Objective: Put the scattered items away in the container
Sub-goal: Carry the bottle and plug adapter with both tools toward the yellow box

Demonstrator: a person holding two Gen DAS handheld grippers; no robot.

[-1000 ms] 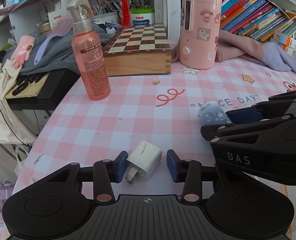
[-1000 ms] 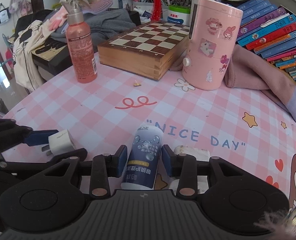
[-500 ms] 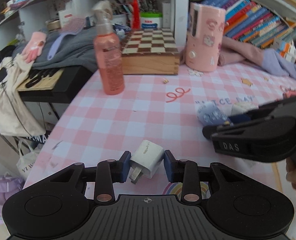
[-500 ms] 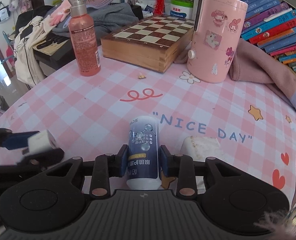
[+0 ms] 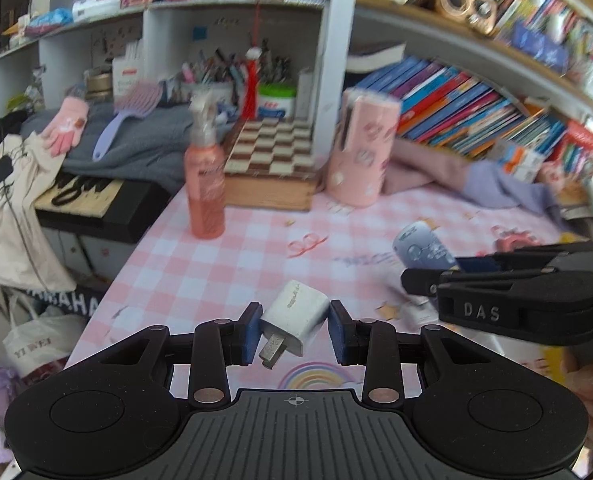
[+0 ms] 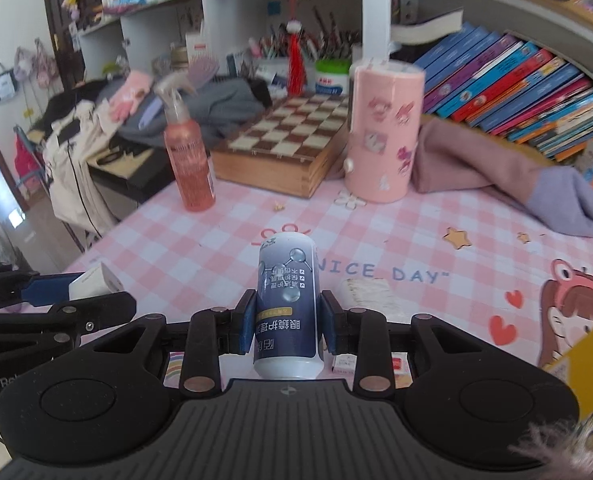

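Observation:
My left gripper (image 5: 294, 330) is shut on a white charger plug (image 5: 296, 318), held tilted above the pink checked tablecloth (image 5: 200, 276) with its prongs towards the camera. My right gripper (image 6: 286, 326) is shut on a dark blue bottle (image 6: 286, 300) with a white cap end, lifted off the table. In the right wrist view the charger (image 6: 94, 282) shows at the left, clamped in the other gripper. A yellow box edge (image 6: 588, 344) shows at the right border. A pale eraser-like block (image 6: 362, 288) lies on the cloth just right of the bottle.
A pink spray bottle (image 6: 188, 160), a wooden chessboard box (image 6: 284, 148) and a pink sticker-covered cylinder (image 6: 384, 132) stand at the back. Pink and purple cloth (image 6: 496, 176) lies at the right under rows of books. The table's left edge drops to bags and a keyboard.
Both grippers have risen from the tablecloth, the left carrying the charger and the right carrying the blue bottle. The left jaws closed onto the charger first. The shelves now fill more of both views.

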